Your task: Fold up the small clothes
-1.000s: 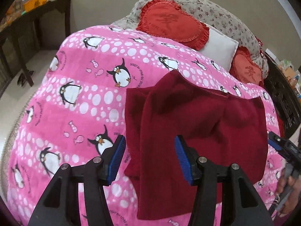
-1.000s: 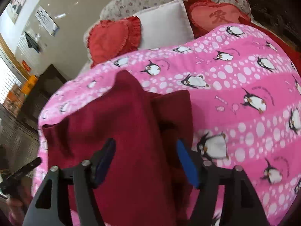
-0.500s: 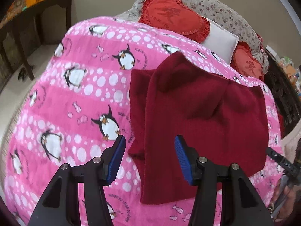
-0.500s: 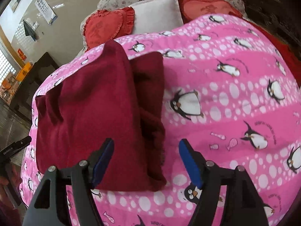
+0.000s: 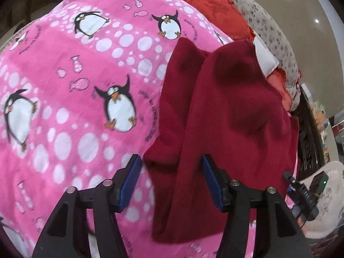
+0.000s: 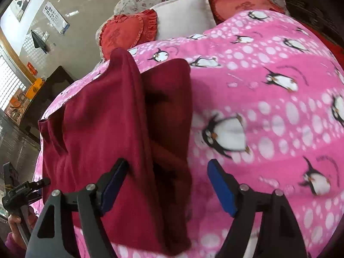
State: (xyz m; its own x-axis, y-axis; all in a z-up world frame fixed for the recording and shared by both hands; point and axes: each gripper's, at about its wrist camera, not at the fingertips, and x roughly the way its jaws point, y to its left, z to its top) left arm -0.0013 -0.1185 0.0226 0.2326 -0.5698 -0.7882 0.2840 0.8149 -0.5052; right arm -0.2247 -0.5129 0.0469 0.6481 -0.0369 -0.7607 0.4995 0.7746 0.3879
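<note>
A bed fills both views, covered by a pink blanket (image 5: 64, 86) printed with penguins, white dots and small fish. At its head lie red heart-shaped cushions (image 6: 126, 32), a white pillow (image 6: 182, 19) between them, and a flowered grey bolster (image 5: 273, 36) behind. In the right wrist view a dark wooden table (image 6: 49, 86) stands by the wall to the left, with an eye chart (image 6: 56, 17) pinned higher up.

A dark red garment (image 5: 232, 111) lies on the blanket, partly folded, with one narrow flap laid beside a wider panel and a raised ridge running along the join. In the left wrist view it sits to the right of centre; in the right wrist view it sits to the left (image 6: 103, 129).

The left gripper (image 5: 171, 182) hangs close over the garment's near left edge. Its jaws have just been opening and now stand moderately apart. The edge of the cloth lies in the gap, but the blue pads (image 5: 131, 180) do not press on it: the left pad is over pink blanket and the right pad sits over the cloth.

The right gripper (image 6: 166, 185) hangs over the garment's near right edge. Its jaws have also just been opening and stand wide. The folded flap lies between them, unpinched; the left pad rests against the wider panel and the right pad (image 6: 221, 189) is over bare blanket.

Each camera catches the other gripper at the picture's edge, held by a hand (image 6: 15, 221).
</note>
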